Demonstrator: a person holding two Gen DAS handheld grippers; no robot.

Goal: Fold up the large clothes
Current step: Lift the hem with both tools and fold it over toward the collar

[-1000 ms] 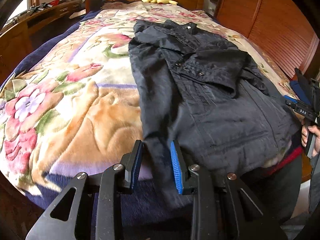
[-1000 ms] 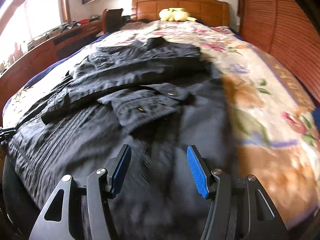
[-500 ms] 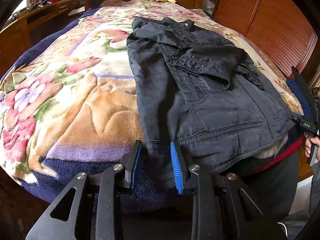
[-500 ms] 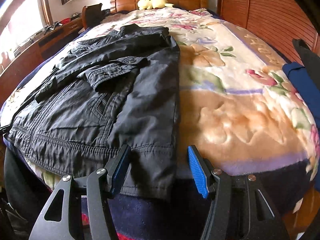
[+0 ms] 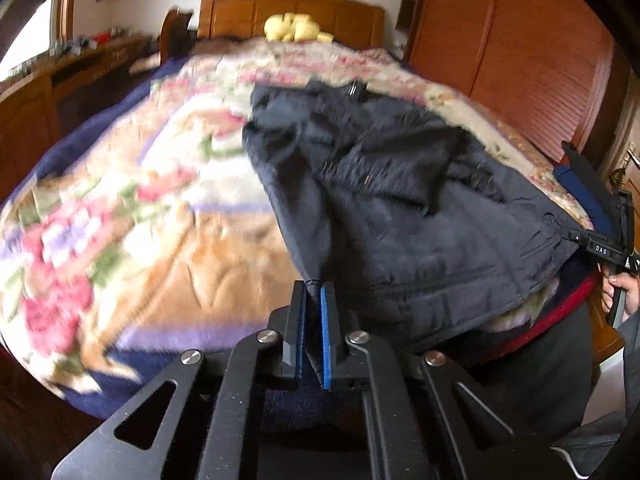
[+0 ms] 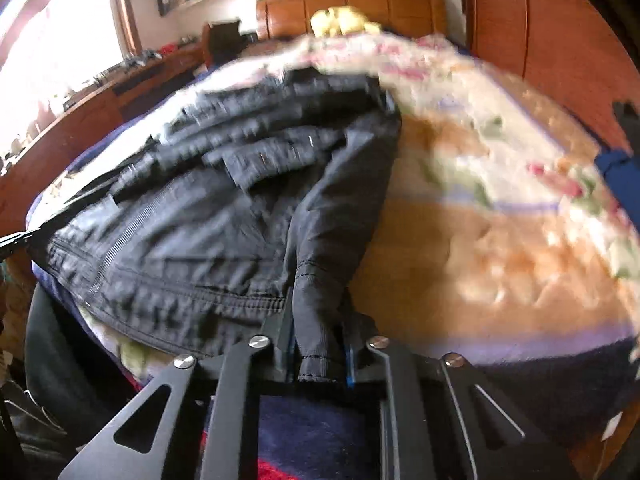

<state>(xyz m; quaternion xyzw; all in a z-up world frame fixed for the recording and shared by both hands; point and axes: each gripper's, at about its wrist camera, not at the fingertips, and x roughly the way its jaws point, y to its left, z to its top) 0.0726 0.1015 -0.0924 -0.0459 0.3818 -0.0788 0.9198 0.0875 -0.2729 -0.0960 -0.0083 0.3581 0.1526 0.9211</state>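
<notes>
A dark navy jacket [image 5: 400, 208] lies on the floral blanket [image 5: 120, 208] of a bed, collar toward the headboard, sleeves folded across its front. My left gripper [image 5: 313, 292] has its jaws closing and the blue pads pinch the jacket's near hem corner. In the right wrist view the same jacket [image 6: 224, 208] fills the left half, and my right gripper [image 6: 318, 344], jaws closing, clamps the other hem corner, cloth bunched between the pads. The right gripper [image 5: 612, 252] also shows at the far right of the left wrist view, held by a hand [image 5: 624, 292].
A wooden headboard [image 5: 292, 12] with a yellow plush toy [image 5: 294, 28] stands at the far end. A slatted wooden wardrobe [image 5: 520, 60] runs along the right, a wooden dresser [image 5: 60, 88] along the left. Blue cloth [image 6: 620, 176] lies at the bed's right edge.
Both grippers closed from open onto the jacket's hem corners. The left one rose a little, drawing the corner up; the views are now blurred by motion.
</notes>
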